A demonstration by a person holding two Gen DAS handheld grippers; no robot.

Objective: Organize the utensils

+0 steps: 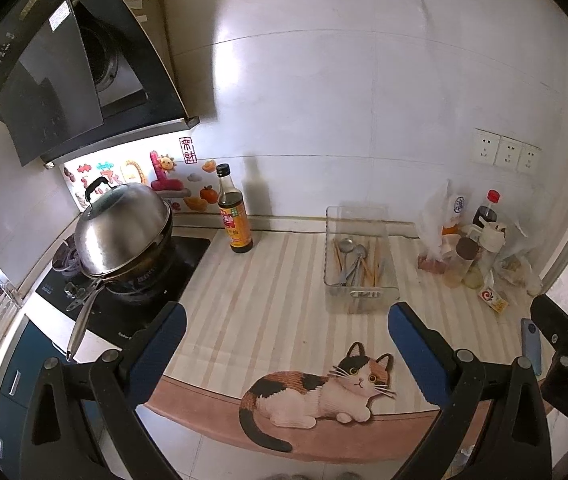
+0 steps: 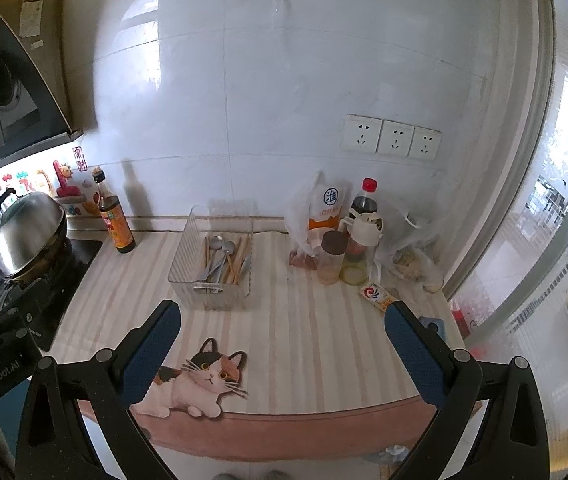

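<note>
A: Left tool (image 1: 287,346) — fingers spread wide, nothing between them, hanging above the near edge of the striped table (image 1: 275,280). Right tool (image 2: 282,344) the same: released, empty.

B: Utensils?

A: All in the clear bin (image 2: 187,260) at mid-table near the wall: metal spoons (image 2: 219,256) and wooden chopsticks (image 2: 239,260), lying lengthwise and mixed.

B: Surroundings?

A: Dark sauce bottle (image 1: 235,216) left of the bin, beside the stove; lidded wok (image 1: 123,232) on the burner. Condiment jars and bags (image 2: 348,252) cluster right of the bin. Cat-shaped mat (image 1: 320,392) at the table's front edge
</note>
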